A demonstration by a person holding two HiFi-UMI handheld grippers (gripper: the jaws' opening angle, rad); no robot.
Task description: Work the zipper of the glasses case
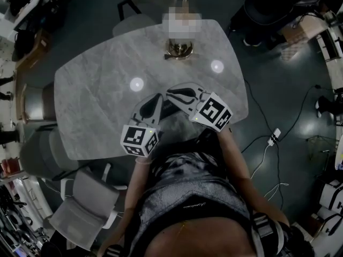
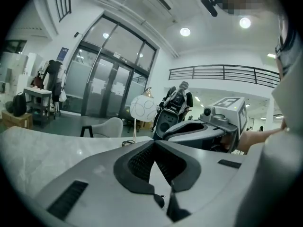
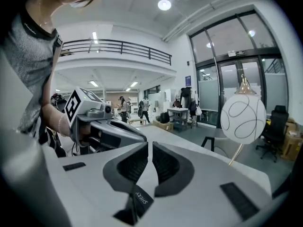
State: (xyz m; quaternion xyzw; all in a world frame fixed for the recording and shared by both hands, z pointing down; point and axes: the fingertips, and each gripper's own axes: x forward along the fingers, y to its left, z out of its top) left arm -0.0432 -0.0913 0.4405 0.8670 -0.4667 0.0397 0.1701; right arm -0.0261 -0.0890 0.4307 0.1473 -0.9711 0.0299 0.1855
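Dark glasses case (image 1: 170, 110), hard to make out, sits between two claws above the near edge of the grey table (image 1: 96, 100). Left claw (image 1: 157, 99) is pinched fully closed, with a small black scrap (image 2: 162, 202) at the base of its jaws. Right claw (image 1: 174, 93) stands narrow, clamping a black tab (image 3: 138, 198)

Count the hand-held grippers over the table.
2. The left hand-held gripper at the table's near edge, jaws shut; the right hand-held gripper beside it, closed on a dark tag. None looks hidden.
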